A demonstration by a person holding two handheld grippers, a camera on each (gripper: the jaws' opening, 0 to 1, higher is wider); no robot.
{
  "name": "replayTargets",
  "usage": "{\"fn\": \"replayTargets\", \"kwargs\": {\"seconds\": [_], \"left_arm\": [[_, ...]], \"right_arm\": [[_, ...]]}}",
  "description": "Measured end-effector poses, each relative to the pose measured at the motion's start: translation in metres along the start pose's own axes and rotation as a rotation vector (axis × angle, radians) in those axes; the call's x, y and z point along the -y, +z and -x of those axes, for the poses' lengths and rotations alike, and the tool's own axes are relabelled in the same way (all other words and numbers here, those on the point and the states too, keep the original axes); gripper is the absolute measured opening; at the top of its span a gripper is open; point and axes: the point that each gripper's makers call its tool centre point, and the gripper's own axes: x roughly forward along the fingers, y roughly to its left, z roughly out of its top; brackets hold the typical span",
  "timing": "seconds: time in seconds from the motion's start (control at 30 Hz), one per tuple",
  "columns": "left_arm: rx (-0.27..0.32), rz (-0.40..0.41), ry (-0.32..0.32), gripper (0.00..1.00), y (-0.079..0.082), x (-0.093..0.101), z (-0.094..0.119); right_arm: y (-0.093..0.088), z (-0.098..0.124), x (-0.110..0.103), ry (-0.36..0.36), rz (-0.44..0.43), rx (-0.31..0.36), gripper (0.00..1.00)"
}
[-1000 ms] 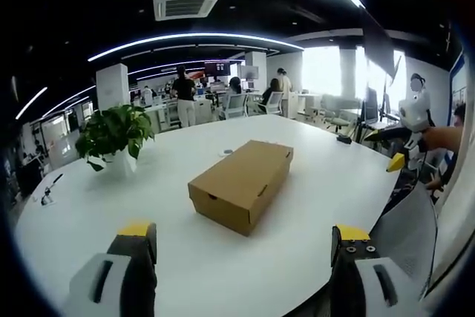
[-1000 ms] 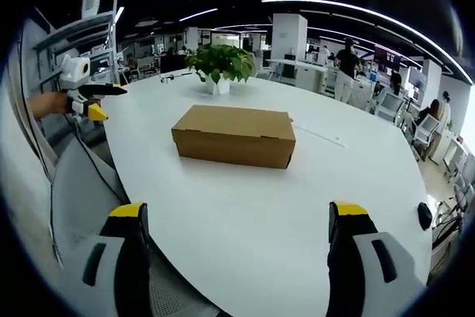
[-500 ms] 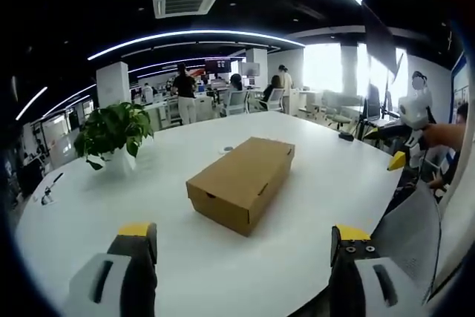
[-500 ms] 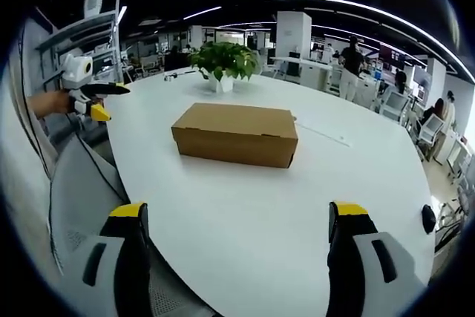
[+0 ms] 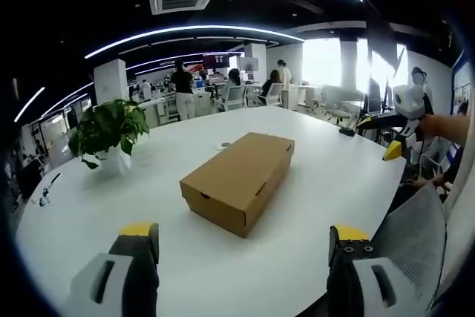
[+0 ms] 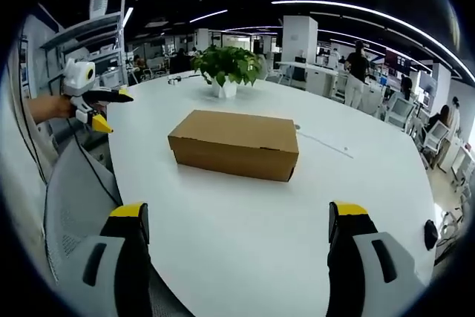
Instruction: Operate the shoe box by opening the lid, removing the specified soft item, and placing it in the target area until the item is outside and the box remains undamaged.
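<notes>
Sitting shut near the middle of a large white table [image 5: 297,206], the cardboard shoe box [image 5: 239,180] has its lid down, so whatever lies inside is hidden. In the left gripper view the left gripper [image 5: 241,246] hangs over the table's near edge with its jaws spread wide and nothing between them, well apart from the box. The right gripper [image 6: 236,220] stands the same way in its own view: jaws wide, holding nothing, short of the box [image 6: 234,144].

Each tool also shows small at the edge of the other's view, the right gripper [image 5: 393,130] off past the table edge and the left gripper [image 6: 100,111] likewise (too small there to judge their jaws). A mesh chair back [image 5: 408,239] rises at the table's edge.

A potted plant [image 5: 107,130] stands on the table behind the box, apart from it. A small dark object [image 6: 429,234] near the table's far rim is cut off and hard to make out. People [image 5: 182,94] stand and sit among desks in the background, indistinct.
</notes>
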Motion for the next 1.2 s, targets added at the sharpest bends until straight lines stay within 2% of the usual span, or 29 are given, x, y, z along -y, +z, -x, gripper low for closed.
{"fn": "replayTargets", "kwargs": {"seconds": [0.37,0.77,1.2], "left_arm": [[-0.026,-0.014,0.012,0.93,-0.003,0.004,-0.019],[-0.003,-0.007,0.054,0.91,0.002,-0.007,-0.042],[-0.044,0.023,0.066,0.82,-0.010,-0.009,-0.061]], "right_arm": [[-0.002,-0.018,0.010,0.054,0.074,-0.033,0.96],[-0.002,-0.039,0.029,0.108,0.117,-0.047,0.96],[0.002,-0.072,0.045,0.169,0.158,-0.054,0.92]]}}
